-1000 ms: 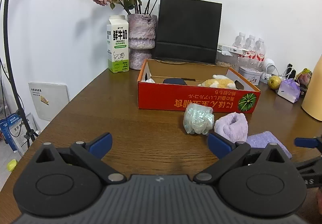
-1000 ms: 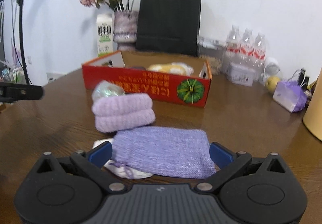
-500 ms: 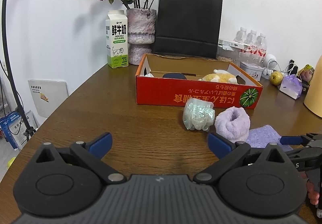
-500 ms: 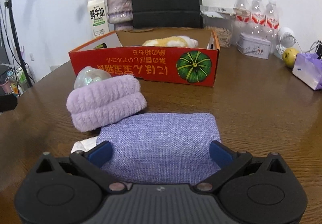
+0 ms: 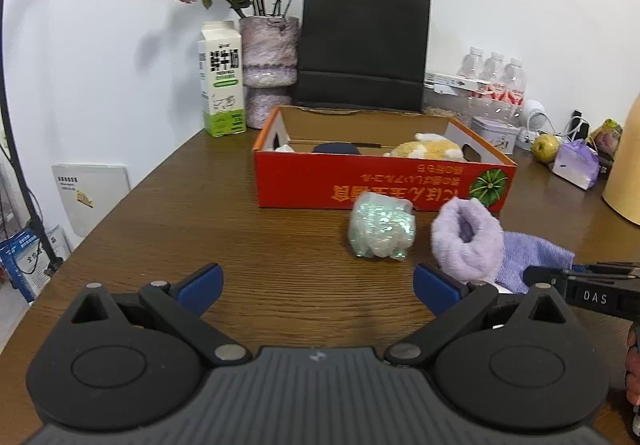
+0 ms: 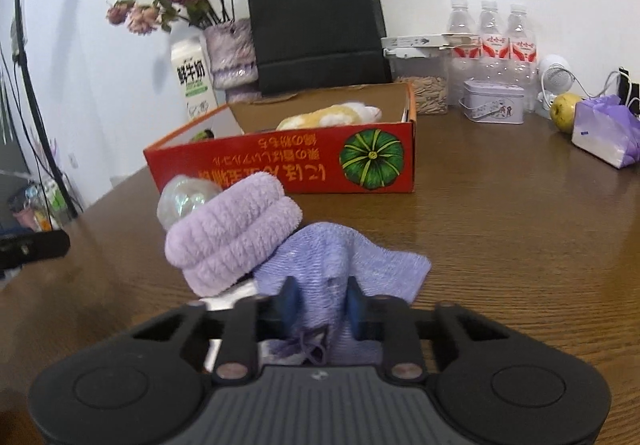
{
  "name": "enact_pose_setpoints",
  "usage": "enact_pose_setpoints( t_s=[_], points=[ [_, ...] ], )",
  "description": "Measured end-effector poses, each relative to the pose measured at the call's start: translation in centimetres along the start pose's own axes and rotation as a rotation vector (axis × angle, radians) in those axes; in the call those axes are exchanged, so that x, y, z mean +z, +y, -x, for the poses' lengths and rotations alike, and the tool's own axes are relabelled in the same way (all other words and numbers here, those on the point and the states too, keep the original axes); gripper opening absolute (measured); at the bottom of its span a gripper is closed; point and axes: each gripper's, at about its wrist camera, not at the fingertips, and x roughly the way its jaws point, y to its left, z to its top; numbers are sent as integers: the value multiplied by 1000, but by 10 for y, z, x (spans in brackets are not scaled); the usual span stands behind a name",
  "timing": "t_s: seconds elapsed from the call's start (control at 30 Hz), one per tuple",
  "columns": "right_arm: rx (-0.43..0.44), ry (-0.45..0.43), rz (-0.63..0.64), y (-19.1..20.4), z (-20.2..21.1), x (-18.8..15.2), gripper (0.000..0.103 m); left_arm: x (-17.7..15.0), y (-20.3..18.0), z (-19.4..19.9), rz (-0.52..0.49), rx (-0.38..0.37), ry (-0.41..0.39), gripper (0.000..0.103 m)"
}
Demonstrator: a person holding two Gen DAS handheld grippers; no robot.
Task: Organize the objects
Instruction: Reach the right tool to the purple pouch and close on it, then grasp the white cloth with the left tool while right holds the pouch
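Note:
My right gripper [image 6: 322, 303] is shut on the near edge of a purple woven pouch [image 6: 352, 265] and bunches it up off the table. A rolled lilac fleece towel [image 6: 232, 233] rests against the pouch's left side, with an iridescent plastic bundle [image 6: 184, 201] behind it. A red cardboard box [image 6: 320, 161] with a plush toy [image 6: 328, 115] inside stands beyond. My left gripper [image 5: 316, 281] is open and empty above bare table, left of the bundle [image 5: 382, 225], the towel [image 5: 468, 241] and the pouch [image 5: 532, 257]. The box [image 5: 380, 185] is ahead.
A milk carton [image 5: 222, 85], a vase of dried roses [image 5: 270, 69] and a black paper bag [image 5: 362, 53] stand behind the box. Water bottles [image 6: 492, 45], a tin [image 6: 494, 107], an apple [image 6: 564, 111] and a purple packet [image 6: 606, 135] sit at the back right.
My right gripper has moved forward and shut on the purple pouch, lifting and crumpling its near edge. The left gripper stayed open and drew back slightly.

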Motion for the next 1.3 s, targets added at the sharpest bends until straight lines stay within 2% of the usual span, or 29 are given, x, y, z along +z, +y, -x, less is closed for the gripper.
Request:
enact_pose_setpoints(
  t_s=[0.03, 0.13, 0.23, 0.37, 0.43, 0.6, 0.73, 0.9, 1.03, 1.1, 1.17, 1.23, 1.3],
  points=[
    [-2, -12, 1, 0, 2, 0, 15, 0, -3, -1, -2, -6, 1, 103],
    [-6, -60, 19, 4, 11, -1, 11, -1, -12, -4, -15, -27, 7, 103],
    [-11, -91, 37, 6, 18, -2, 10, -2, -24, -9, -30, -56, 14, 103],
    [-66, -124, 51, 6, 25, -3, 10, -2, -39, -19, -38, -103, 28, 103],
    [-92, -153, 36, 2, 31, -3, 10, 0, -46, -24, -40, -120, 33, 103],
    [-88, -224, -43, -17, 45, 0, 10, 5, -68, -43, -69, -106, 40, 103],
    [-78, -215, -88, -28, 45, 2, 10, 10, -83, -64, -103, -78, 50, 103],
    [-72, -183, -83, -27, 40, 1, 10, 11, -93, -84, -84, -35, 71, 103],
    [-77, -152, -80, -25, 33, -1, 10, 4, -99, -81, -72, -82, 94, 103],
    [-81, -139, -76, -24, 31, -1, 10, -2, -99, -70, -51, -58, 55, 103],
    [-87, -128, -72, -24, 28, -1, 10, -6, -100, -55, -52, -65, 11, 103],
    [-90, -118, -77, -25, 27, -2, 9, -12, -104, -41, -84, -115, -13, 103],
    [-86, -109, -88, -26, 26, -2, 9, -20, -112, -34, -149, -153, 1, 103]
  ],
)
